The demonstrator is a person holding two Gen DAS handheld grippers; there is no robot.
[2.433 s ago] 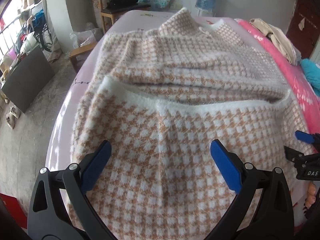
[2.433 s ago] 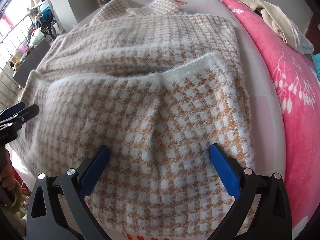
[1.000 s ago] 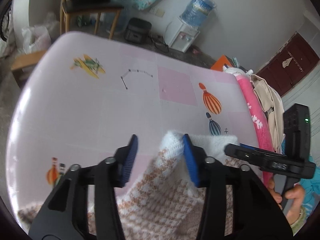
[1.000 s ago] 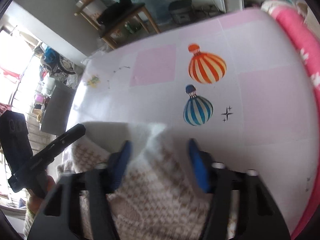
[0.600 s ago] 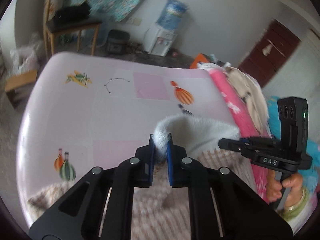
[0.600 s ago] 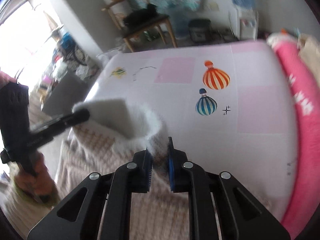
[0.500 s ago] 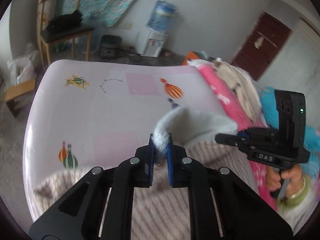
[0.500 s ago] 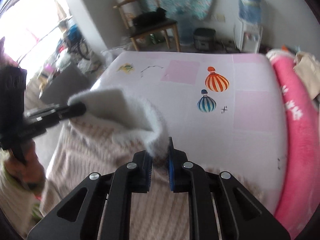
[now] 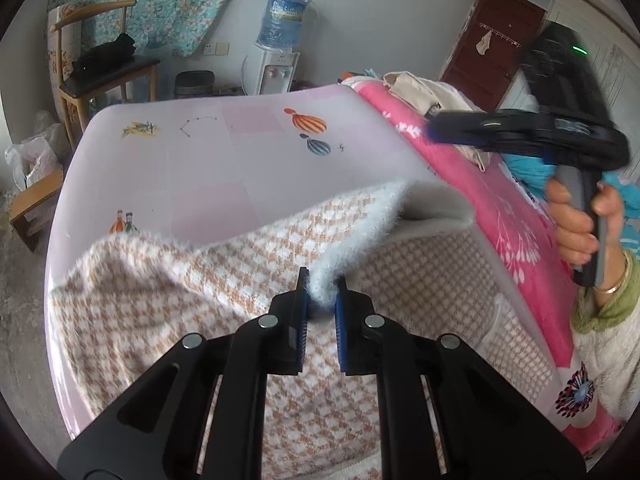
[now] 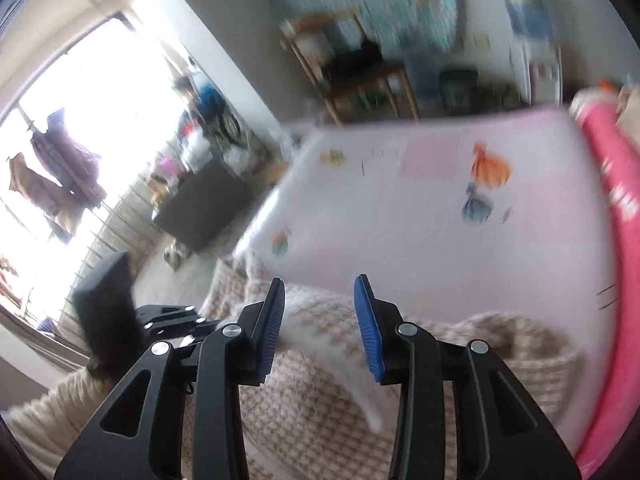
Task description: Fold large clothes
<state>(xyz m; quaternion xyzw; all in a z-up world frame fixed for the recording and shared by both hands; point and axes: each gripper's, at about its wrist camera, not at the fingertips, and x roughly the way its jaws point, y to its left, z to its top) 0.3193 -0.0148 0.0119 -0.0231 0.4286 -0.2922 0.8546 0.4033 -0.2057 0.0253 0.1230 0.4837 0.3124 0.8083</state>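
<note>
Left wrist view: the left gripper (image 9: 320, 298) pinches the white fuzzy edge of the tan-and-white checked knit garment (image 9: 224, 280) above the pale pink sheet (image 9: 192, 168). The right gripper (image 10: 320, 316) is opening, its blue pads clear of the cloth below.

Both tools are made of black plastic. The left gripper (image 9: 321, 298) has two long black arms with open slots cut in them, round silver screws at the joints, and blue ribbed pads on the inside of its fingers. The right gripper (image 10: 320, 312) has the same black frame, silver screws and blue pads; its black body has a small green light. The person's right hand (image 9: 580, 224) has a gold bangle on the wrist, a green cuff and a cream fuzzy sleeve
</note>
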